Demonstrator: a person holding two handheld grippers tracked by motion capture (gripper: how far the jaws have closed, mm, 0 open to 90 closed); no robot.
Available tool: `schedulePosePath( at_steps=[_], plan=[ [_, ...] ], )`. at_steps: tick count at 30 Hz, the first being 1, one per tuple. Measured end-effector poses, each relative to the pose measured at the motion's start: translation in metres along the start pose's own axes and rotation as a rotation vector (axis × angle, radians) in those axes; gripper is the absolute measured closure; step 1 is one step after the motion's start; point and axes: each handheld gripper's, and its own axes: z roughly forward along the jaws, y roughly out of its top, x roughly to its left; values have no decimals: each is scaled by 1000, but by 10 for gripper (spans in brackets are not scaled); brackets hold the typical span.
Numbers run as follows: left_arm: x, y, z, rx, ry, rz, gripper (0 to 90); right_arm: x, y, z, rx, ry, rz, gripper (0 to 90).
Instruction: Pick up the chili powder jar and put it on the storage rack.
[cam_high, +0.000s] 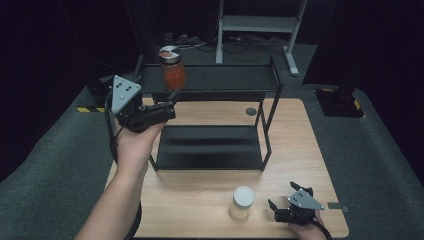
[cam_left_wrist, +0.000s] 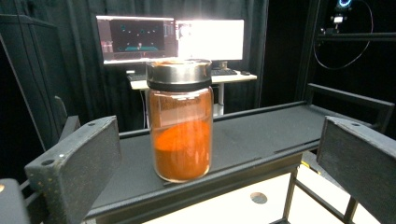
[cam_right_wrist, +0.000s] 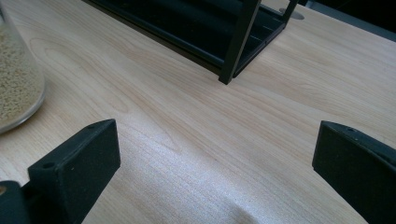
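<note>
The desk (cam_high: 200, 192) carries a black two-tier rack (cam_high: 210, 117). On its top shelf, toward ten o'clock, stands the jar of orange powder (cam_left_wrist: 180, 121), upright, just ahead of my left gripper (cam_high: 172, 100), whose fingers (cam_left_wrist: 77, 170) are spread wide and clear of the glass. At five o'clock my right gripper (cam_high: 282, 197) rests on the desk, fingers apart and empty, beside a white-lidded jar (cam_high: 241, 202).
</note>
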Motion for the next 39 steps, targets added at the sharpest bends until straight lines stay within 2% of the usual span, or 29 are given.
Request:
schedulePosePath(
  at_steps=[3, 8, 19, 25, 36, 39],
  plan=[
    [0, -2, -3, 6, -10, 11, 3, 0, 0, 0, 1, -1, -2, 0],
    [-2, -9, -6, 13, -18, 7, 3, 0, 0, 0, -1, -1, 0, 0],
    [-5, -34, -16, 44, -44, 13, 3, 0, 0, 0, 1, 1, -2, 0],
    [-6, -57, -22, 64, -66, -5, 3, 1, 1, 0, 4, -1, -7, 0],
    [-9, -96, -30, 110, -84, 3, 3, 0, 1, 0, 3, 0, -5, 0],
    [-8, -107, -33, 124, -91, -7, 3, 1, 1, 0, 4, -1, -9, 0]
  ],
)
